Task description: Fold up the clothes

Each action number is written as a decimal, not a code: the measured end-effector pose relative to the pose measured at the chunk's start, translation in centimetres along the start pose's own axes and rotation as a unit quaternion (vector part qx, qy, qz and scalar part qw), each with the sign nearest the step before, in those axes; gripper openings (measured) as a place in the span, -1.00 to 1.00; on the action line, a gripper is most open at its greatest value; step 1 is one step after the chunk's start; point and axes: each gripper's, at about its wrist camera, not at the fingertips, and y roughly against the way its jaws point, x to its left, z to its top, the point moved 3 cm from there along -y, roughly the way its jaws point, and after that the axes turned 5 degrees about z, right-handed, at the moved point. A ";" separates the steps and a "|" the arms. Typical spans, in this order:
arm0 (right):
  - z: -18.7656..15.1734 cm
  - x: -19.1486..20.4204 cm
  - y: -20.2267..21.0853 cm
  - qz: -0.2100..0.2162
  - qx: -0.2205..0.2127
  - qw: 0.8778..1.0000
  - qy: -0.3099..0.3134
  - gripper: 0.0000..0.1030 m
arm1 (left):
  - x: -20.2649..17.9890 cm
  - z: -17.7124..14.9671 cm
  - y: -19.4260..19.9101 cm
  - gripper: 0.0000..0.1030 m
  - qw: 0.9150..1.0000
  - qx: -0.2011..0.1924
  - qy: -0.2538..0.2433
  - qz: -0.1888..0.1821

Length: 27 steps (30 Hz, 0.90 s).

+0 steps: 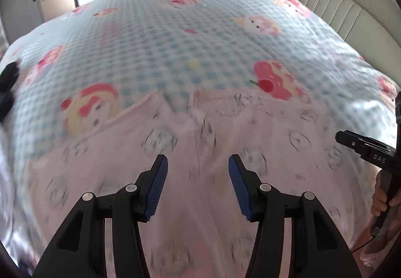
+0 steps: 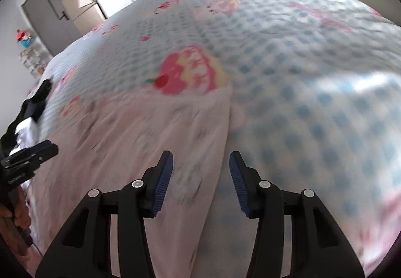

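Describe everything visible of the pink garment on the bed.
The pink garment is pale pink, soft-looking fabric with a small repeated grey print, blurred here. It lies spread flat on the blue-checked cartoon bedspread, its notched far edge facing the headboard; the right wrist view shows its right edge. Both grippers are above it with jaws apart, gripping nothing. The blur hides seams and what kind of garment it is.

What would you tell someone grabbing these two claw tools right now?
Left gripper: open, holding nothing, above the pink garment.
Right gripper: open, empty, over the garment's right edge.
The garment lies spread on the checked blanket, neckline pointing away. A dark pile of clothes sits at the left of the bed.
Done: garment laid out; no fold visible.
Left: fold it, then likely the pile.
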 end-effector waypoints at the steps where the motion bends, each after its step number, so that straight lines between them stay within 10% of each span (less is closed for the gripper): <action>1: 0.3 -0.4 -1.0 -0.003 0.008 1.000 -0.005 -0.06 | -0.4 0.3 -1.0 -0.02 1.000 0.008 -0.013 -0.002; 8: -0.2 -2.4 -5.2 0.026 0.020 0.999 -0.030 -0.11 | 1.2 1.1 -5.2 -0.28 0.998 0.047 -0.009 0.048; 15: 0.4 -4.3 -4.6 -0.017 -0.019 0.999 -0.046 -0.32 | 3.5 3.0 -2.2 -0.25 0.994 -0.031 0.061 0.087; 19: 0.5 -4.0 -3.3 -0.019 -0.042 0.998 -0.036 -0.29 | 3.3 4.3 -2.5 -0.26 0.997 -0.018 0.078 0.009; 25: 1.7 -3.5 -3.8 0.090 -0.052 0.993 -0.051 -0.22 | 1.0 5.5 -8.8 -0.26 0.996 0.080 0.031 -0.024; 27: 1.5 -4.1 -5.1 0.104 -0.027 0.992 -0.065 -0.28 | 0.5 5.8 -10.5 -0.78 0.993 0.104 0.027 -0.040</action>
